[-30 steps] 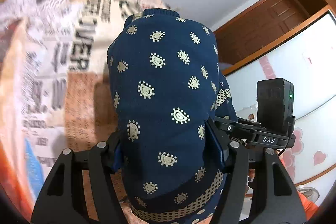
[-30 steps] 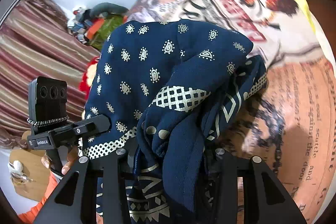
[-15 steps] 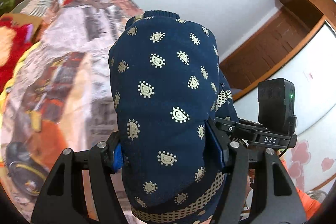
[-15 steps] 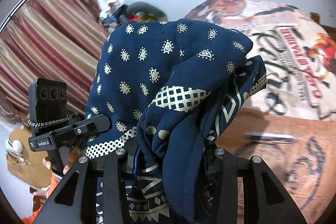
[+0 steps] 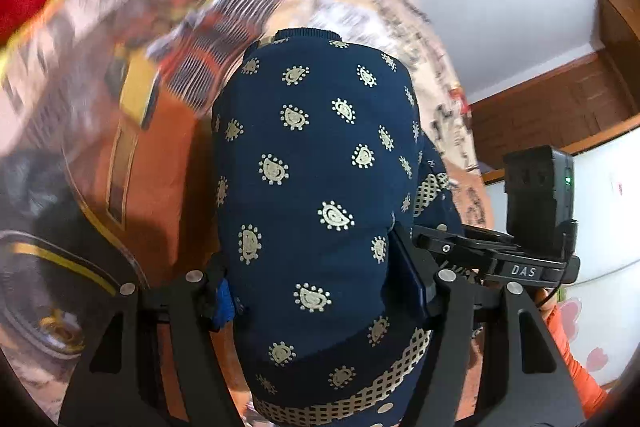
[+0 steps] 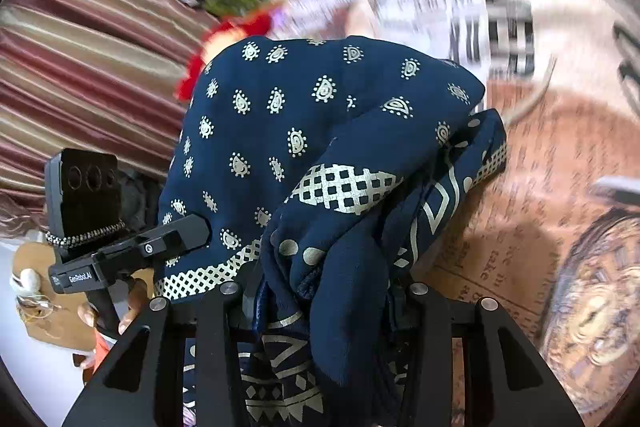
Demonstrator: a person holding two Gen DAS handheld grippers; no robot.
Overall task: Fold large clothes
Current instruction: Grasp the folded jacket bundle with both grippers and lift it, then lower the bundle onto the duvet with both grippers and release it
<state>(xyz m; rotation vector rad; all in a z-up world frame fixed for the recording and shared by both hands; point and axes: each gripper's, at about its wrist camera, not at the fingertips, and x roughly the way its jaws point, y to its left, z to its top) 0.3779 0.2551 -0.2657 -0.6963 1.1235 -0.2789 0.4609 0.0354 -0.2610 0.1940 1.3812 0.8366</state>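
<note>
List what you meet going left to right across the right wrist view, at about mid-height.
Striped curtain → left gripper → navy patterned garment → printed bedspread.

Both wrist views close, angled down; share navy garment [image 5: 320, 187], bedspread [image 6: 520, 187].

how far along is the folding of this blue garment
Done: both tools have picked it up. The left tool is shut on a thick bundle of the garment, and the right tool is shut on another bunched part. In hand: the cloth is carried above the printed bedspread. Left: no neat fold shows yet; it still needs laying flat on the bedspread and folding.
</note>
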